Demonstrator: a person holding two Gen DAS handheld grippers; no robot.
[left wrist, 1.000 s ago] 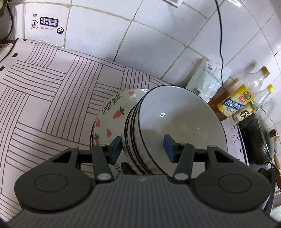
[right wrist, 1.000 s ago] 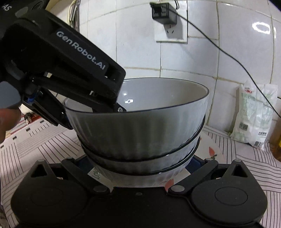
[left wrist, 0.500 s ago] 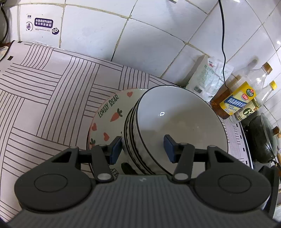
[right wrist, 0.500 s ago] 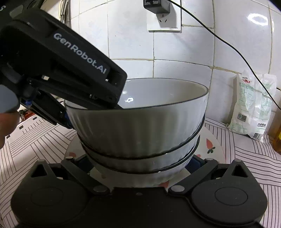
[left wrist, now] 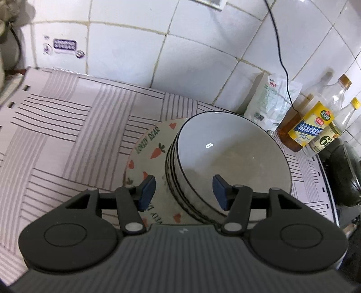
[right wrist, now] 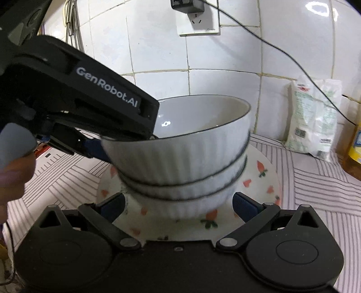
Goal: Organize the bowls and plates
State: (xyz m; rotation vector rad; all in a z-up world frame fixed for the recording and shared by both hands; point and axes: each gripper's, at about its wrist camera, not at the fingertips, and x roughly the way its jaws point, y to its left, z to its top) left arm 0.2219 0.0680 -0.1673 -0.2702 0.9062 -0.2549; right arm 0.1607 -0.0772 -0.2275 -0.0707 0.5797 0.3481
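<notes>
Jaws on the left gripper (left wrist: 182, 191) have just been opening: its two blue pads now stand apart on either side of the rim of the top bowl (left wrist: 232, 157), one outside the wall and one inside, with a clear gap on the outer side, so the rim lies between them ungripped. In the right wrist view this same gripper (right wrist: 126, 144) reaches in from the left over the bowl's near-left edge, with part of a hand (right wrist: 13, 166) behind it.

Bowls are nested in a stack of three (right wrist: 185, 166), white and ribbed with dark rims, standing upright on a plate (left wrist: 149, 144) printed with carrots, hearts and lettering. The plate rests flat on a striped cloth (left wrist: 67, 135) covering the counter.

Right gripper (right wrist: 178, 206) sits low in front of the stack with its jaws spread wide; each blue pad stands clear of the lowest bowl, one to either side, touching nothing that can be made out.

Further right, a white plastic bag (left wrist: 268, 103) leans against the tiled wall (left wrist: 126, 56), and a black cable (left wrist: 279, 49) hangs down past it from a wall socket (right wrist: 198, 20). Beside the bag stand three bottles (left wrist: 315, 121), one with amber liquid and a yellow label. At the far right edge is a dark pot (left wrist: 345, 175)
</notes>
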